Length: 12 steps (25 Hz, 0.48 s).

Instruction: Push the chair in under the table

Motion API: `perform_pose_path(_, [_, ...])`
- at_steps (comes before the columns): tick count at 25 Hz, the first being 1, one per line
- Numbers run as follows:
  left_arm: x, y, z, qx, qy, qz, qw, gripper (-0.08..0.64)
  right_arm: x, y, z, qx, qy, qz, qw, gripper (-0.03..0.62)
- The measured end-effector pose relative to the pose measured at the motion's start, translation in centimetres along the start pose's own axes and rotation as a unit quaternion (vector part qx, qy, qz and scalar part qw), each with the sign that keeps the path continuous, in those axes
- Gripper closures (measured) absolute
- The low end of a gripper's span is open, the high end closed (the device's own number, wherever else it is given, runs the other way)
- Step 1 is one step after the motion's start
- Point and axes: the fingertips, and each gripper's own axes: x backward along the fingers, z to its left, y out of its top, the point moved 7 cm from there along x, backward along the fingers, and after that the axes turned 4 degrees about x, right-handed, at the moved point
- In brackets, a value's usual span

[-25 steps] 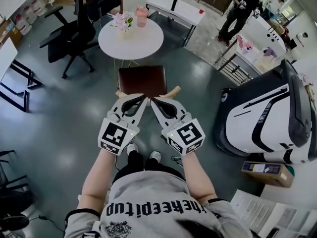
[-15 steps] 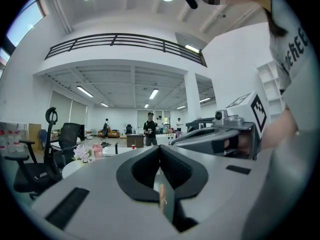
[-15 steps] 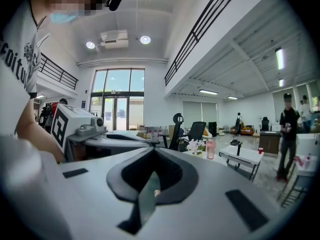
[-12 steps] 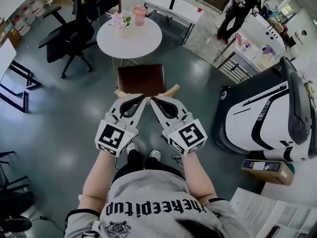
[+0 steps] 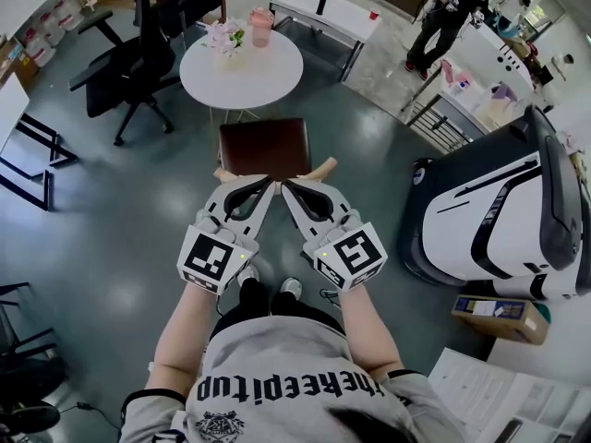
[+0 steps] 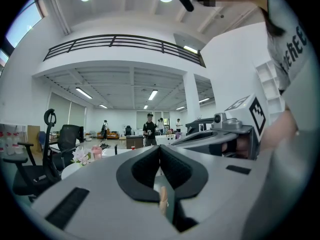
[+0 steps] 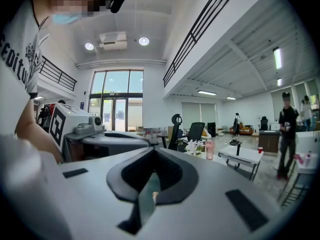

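Observation:
A chair with a dark brown seat (image 5: 264, 148) and a curved wooden backrest (image 5: 323, 167) stands in front of me, facing a round white table (image 5: 268, 81). The seat's far edge sits at the table's near rim. My left gripper (image 5: 270, 183) and right gripper (image 5: 284, 185) are both shut and empty, side by side, tips at the middle of the backrest's top. They hide that part, so I cannot tell whether they touch it. In the left gripper view the shut left gripper (image 6: 160, 146) points level, with a sliver of wood below it. The right gripper view shows the right gripper (image 7: 154, 150) likewise shut.
On the table stand flowers (image 5: 224, 37) and a pink cup (image 5: 262, 28). A black office chair (image 5: 138, 58) is at the left, a white bench table (image 5: 332, 15) behind. A person (image 5: 443, 21) stands far right. A big white-and-black machine (image 5: 499, 220) and a cardboard box (image 5: 494, 319) sit to my right.

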Motion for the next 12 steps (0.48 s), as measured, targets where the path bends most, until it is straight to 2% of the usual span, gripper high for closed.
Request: perform_pose_path(12, [-1.01,0.36,1.05,0.001,-0.002,-0.006,1.0,0.545,-0.93,-0.23,-0.85,-0.003,-0.005,0.002,1.0,0.581])
